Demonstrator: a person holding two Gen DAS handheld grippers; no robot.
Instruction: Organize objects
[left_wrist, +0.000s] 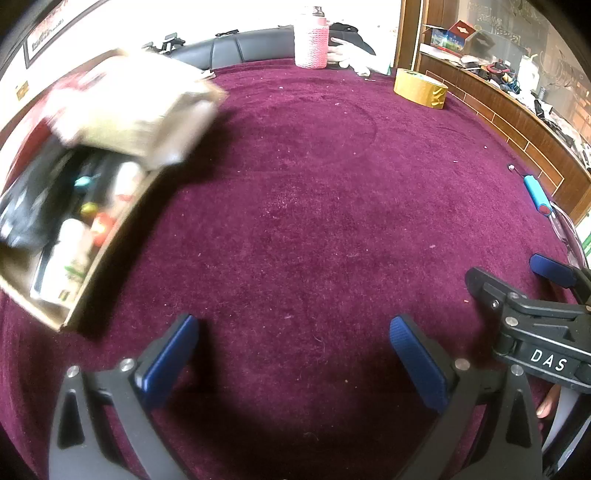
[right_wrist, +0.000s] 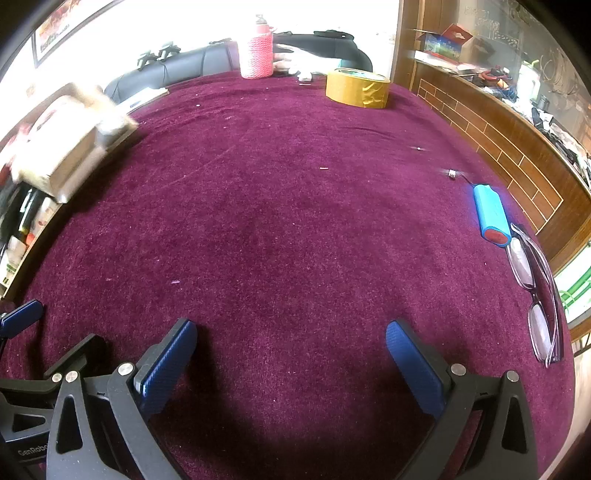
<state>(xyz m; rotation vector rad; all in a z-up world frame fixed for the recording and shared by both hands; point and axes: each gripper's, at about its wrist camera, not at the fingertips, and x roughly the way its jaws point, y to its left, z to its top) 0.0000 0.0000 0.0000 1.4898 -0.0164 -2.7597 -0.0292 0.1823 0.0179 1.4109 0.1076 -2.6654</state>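
Left wrist view looks down on a wide maroon velvet-like table cover (left_wrist: 303, 206), with the left gripper (left_wrist: 293, 354) held above it, its blue-padded jaws spread wide and nothing between them. At the left edge of the cover sits an open brown cardboard box (left_wrist: 74, 206), blurred, its flaps raised, packed with bottles and small items too smeared to name. A roll of tan packing tape (left_wrist: 420, 88) lies near the far right corner, and a pink knitted bottle sleeve with a dark cap (left_wrist: 312, 37) stands at the far edge. A blue cylindrical battery pack with a red end (left_wrist: 538, 194) lies along the right edge. The right gripper (left_wrist: 517, 280) shows at the lower right of this view, just beside the left one.

Right wrist view shows the right gripper's jaws equally wide apart and empty over bare cover. Clear-framed spectacles (right_wrist: 535, 291) lie at the right edge, touching the battery pack's red end.
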